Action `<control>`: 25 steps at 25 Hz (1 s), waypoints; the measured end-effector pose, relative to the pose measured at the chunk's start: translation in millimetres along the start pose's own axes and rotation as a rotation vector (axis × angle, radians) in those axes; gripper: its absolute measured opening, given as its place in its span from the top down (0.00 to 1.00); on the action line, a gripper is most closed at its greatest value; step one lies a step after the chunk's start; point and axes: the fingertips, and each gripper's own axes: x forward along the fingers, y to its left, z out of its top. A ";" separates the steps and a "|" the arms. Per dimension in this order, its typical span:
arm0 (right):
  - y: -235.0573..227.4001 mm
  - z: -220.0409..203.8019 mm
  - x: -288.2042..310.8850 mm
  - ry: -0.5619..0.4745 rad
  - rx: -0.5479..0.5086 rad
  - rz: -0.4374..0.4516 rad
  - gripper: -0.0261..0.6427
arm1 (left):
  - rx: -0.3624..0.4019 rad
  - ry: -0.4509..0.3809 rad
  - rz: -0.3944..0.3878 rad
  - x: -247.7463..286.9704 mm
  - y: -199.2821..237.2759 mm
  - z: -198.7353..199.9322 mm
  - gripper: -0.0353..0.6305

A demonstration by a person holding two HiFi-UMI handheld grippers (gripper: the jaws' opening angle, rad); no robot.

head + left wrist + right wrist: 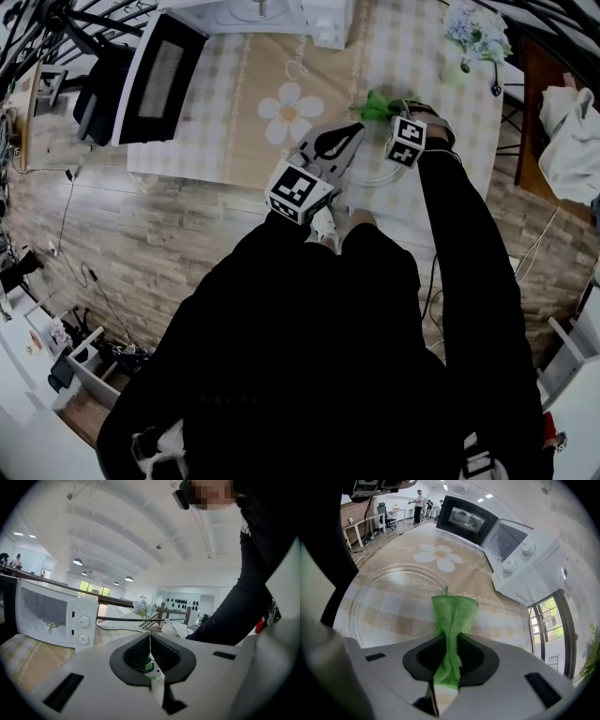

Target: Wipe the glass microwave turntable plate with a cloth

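the glass plate is already out of the microwave and seems to lie flat, face up, on the counter. it sits close to the counter's near edge, just right of the daisy print. the right hand-held gripper is clamped on the green cloth, which hangs over the plate's right side; whether it touches the glass i cannot tell. the left hand-held gripper has its jaws drawn almost together, with only a thin slit through which a sliver of green and white shows. it sits at the plate's left side, but the clear glass hides whether it nips the rim or grips nothing. so fetching the plate and picking up the cloth look done. the wiping itself looks barely begun or only just under way, since no smears or wiped tracks show on the glass to say how much is covered. being round, the plate has no long axis and points nowhere; only its upward face matters. the cloth is bunched into a narrow strip whose long axis runs along the right jaws, with its free end spreading ahead toward the daisy and the microwave at the counter's far edge.
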 end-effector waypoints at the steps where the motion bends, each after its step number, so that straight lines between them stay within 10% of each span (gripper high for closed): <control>1: 4.0 0.5 -1.5 -0.005 0.005 0.005 0.83 | 0.000 0.001 0.000 -0.7 -0.5 -0.3 0.91; 25: 138.6 12.4 -49.7 -0.062 0.049 0.098 0.83 | 0.074 0.008 -0.063 -30.5 -50.9 -1.9 0.91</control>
